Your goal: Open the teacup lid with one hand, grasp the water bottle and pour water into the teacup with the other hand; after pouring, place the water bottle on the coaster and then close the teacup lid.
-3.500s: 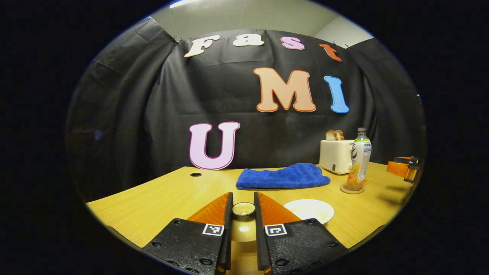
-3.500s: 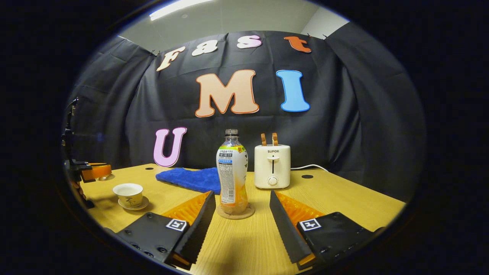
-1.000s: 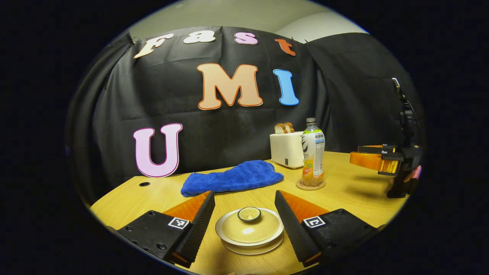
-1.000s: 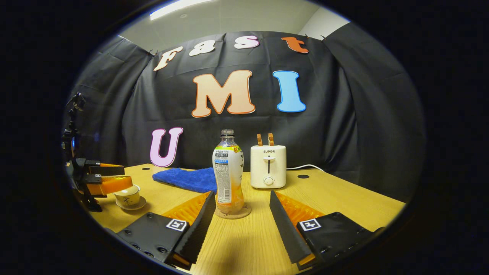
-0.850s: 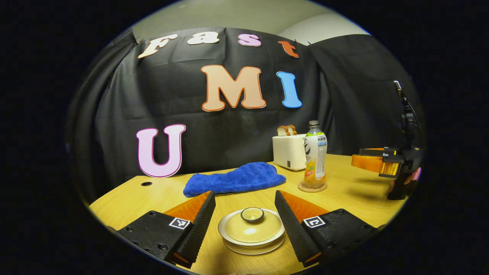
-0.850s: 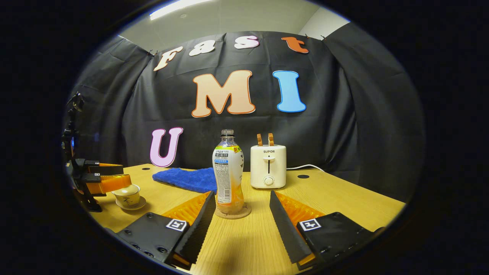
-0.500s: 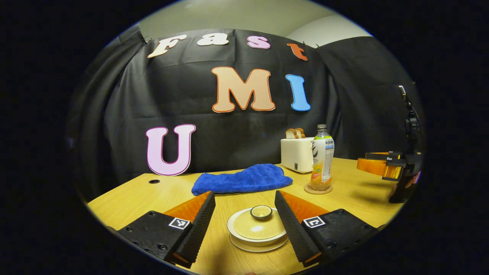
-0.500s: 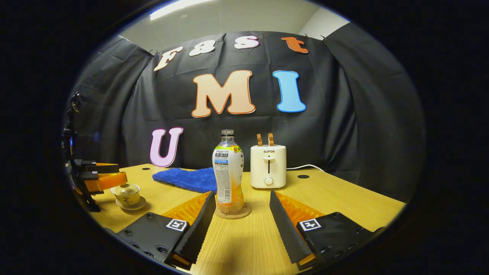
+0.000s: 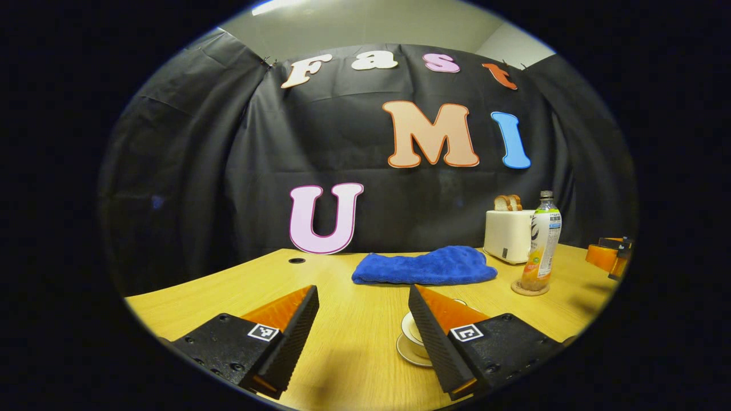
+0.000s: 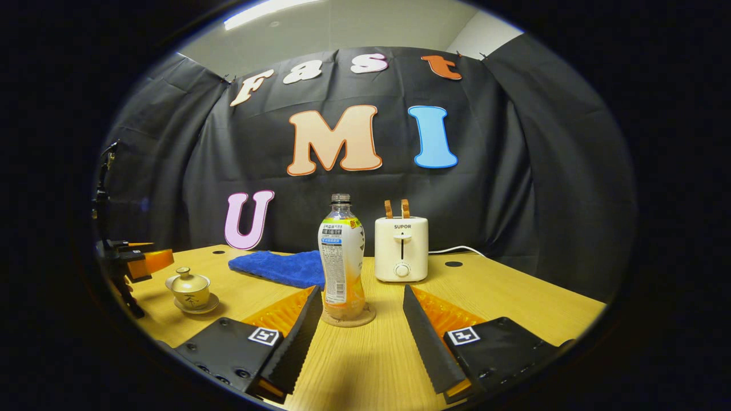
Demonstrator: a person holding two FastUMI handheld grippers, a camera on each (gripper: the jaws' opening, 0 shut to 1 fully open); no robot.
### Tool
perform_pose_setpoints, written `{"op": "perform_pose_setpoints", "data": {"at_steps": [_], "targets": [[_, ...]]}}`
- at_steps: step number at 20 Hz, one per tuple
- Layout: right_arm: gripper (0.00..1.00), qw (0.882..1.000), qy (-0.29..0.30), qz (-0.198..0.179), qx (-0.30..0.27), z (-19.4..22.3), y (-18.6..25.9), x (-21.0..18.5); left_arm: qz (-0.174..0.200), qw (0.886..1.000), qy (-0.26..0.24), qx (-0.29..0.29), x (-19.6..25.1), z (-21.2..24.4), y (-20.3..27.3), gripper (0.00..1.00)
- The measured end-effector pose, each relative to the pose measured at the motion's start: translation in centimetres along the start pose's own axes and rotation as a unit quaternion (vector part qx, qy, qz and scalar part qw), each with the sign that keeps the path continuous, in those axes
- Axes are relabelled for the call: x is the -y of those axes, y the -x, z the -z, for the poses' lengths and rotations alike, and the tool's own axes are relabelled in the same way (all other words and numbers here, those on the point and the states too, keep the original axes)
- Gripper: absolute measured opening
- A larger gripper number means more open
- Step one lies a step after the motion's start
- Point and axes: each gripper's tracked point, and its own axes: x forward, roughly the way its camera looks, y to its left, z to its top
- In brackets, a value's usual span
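On a wooden table (image 10: pixel 514 302) inside a black-curtained booth, the water bottle (image 10: pixel 341 257) stands upright on a round coaster (image 10: pixel 348 317), straight ahead of the right gripper (image 10: pixel 358 311) in the right gripper view. That gripper's 2 fingers are spread wide and hold nothing; the bottle and coaster sit in line with the gap, just beyond the tips, untouched. Behind the bottle to its right stands a white toaster (image 10: pixel 401 248) with 2 slices of bread (image 10: pixel 398 208) in its slots and a cord trailing right. A blue cloth (image 10: pixel 277 267) lies crumpled behind the bottle to its left.

Far left in the same view, the teacup (image 10: pixel 190 291) sits on its saucer (image 10: pixel 197 307) with the lid (image 10: pixel 187 279) on top. The left gripper (image 10: pixel 145 260) hangs just beside it, a little higher, apart from the lid.

In the left gripper view, the left gripper (image 9: pixel 360 308) is also spread wide and empty. Its right finger (image 9: pixel 440 319) stands in front of the teacup (image 9: pixel 412 331), hiding most of it; part of the cup and saucer (image 9: pixel 406 351) peeks out at the finger's inner edge. Beyond lie the blue cloth (image 9: pixel 425 266), the toaster (image 9: pixel 507 235) and the bottle (image 9: pixel 541 242) on its coaster (image 9: pixel 530 289), with the right gripper (image 9: pixel 608 257) at the far right edge.
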Motion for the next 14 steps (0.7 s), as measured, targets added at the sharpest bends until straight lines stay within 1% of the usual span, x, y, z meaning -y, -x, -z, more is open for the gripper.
{"op": "perform_pose_setpoints", "data": {"at_steps": [5,7,8,9,10,11,14], "targets": [[0.9,1.0,0.0,0.0,0.0,0.0,0.2,0.0,-0.056,0.998,-0.002,0.001,-2.0,0.1,0.9,0.92],[0.9,1.0,0.0,0.004,0.0,0.0,0.1,0.1,-0.066,0.998,-0.002,0.001,-2.3,0.0,1.0,0.92],[0.88,1.0,0.0,0.007,0.0,0.0,0.1,0.3,-0.071,0.997,-0.002,0.001,-2.4,0.0,1.0,0.93],[0.89,1.0,0.0,0.01,0.0,0.0,0.2,0.4,-0.073,0.997,-0.002,0.001,-2.5,0.1,1.1,0.92],[0.88,1.0,0.0,0.012,0.0,0.0,0.1,0.4,-0.074,0.997,-0.002,0.0,-2.6,0.0,1.1,0.93],[0.9,1.0,0.0,0.013,0.0,-0.1,0.2,0.4,-0.075,0.997,-0.001,0.0,-2.5,0.0,1.1,0.93],[0.88,1.0,0.0,0.013,-0.001,0.0,0.1,0.4,-0.074,0.997,-0.001,0.0,-2.4,0.0,1.3,0.92]]}}
